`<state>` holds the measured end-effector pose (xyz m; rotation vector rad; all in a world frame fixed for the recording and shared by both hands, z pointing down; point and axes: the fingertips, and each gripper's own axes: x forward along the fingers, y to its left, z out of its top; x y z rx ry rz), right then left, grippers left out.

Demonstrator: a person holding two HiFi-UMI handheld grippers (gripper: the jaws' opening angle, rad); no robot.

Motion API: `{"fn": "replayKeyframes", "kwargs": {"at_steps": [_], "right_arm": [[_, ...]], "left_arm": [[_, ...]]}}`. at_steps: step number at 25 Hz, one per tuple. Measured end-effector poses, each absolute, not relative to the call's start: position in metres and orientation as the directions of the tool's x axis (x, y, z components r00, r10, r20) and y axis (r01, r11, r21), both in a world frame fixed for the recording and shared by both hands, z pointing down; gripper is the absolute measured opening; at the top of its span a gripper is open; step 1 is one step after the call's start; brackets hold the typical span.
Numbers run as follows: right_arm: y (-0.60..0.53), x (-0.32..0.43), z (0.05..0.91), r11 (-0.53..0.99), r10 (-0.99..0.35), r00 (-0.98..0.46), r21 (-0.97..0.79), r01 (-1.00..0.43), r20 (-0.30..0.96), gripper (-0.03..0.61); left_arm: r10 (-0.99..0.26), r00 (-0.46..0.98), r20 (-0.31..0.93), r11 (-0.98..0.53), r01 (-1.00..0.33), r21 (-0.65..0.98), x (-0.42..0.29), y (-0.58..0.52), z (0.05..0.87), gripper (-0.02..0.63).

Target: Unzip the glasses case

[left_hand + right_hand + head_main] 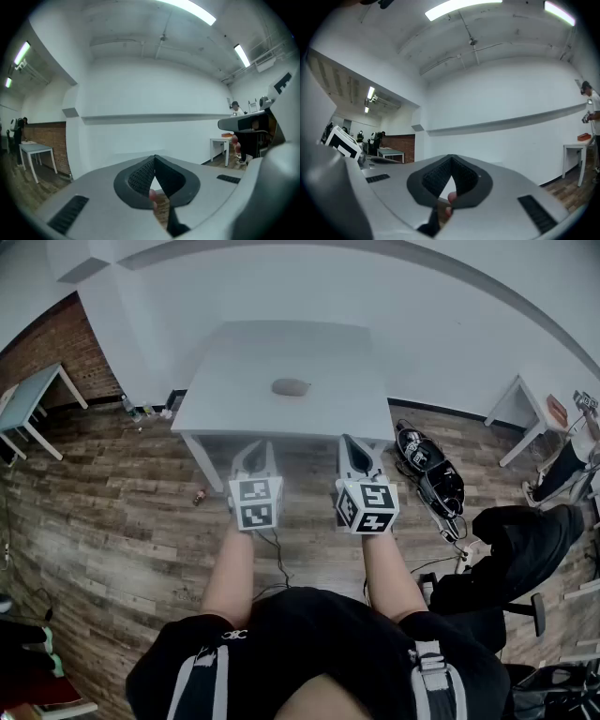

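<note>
Midway across the bench (pixel 225 390) lies the glasses case (pixel 291 387), untouched. My left claw (pixel 255 450) and right claw (pixel 353 444) hover pinched together, empty, at the bench's near edge. All the unzipping remains, I judge.

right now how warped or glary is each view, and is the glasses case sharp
Head view: strong fisheye bowing the floorboards; the glasses case on the white table is small and soft. Left gripper view: dark round vignette, ceiling light blown out. Right gripper view: same vignette, glaring ceiling strip.
</note>
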<state>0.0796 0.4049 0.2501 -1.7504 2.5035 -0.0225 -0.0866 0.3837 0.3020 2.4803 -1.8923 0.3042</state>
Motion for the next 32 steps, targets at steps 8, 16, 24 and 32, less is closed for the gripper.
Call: {"fn": "replayKeyframes", "kwargs": {"at_steps": [8,16,24,32], "right_arm": [[0.4,0.053,0.259,0.337,-0.941,-0.334,-0.054,-0.94,-0.051,0.005],[0.392,0.034,0.265,0.277,-0.96,-0.272,-0.109,-0.955,-0.057,0.005],[0.39,0.014,0.263,0.26,-0.965,-0.256,-0.06,-0.964,-0.061,0.005],[0.401,-0.002,0.268,0.251,-0.967,-0.247,-0.049,-0.967,-0.061,0.005]], "left_arm": [[-0.955,0.273,0.12,-0.286,-0.952,-0.106,-0.106,0.379,0.295,-0.003],[-0.949,0.282,0.141,-0.296,-0.95,-0.095,-0.137,0.368,0.309,-0.003],[-0.94,0.309,0.142,-0.324,-0.941,-0.096,-0.147,0.36,0.306,-0.003],[-0.931,0.329,0.159,-0.348,-0.932,-0.107,-0.154,0.37,0.318,-0.003]]}}
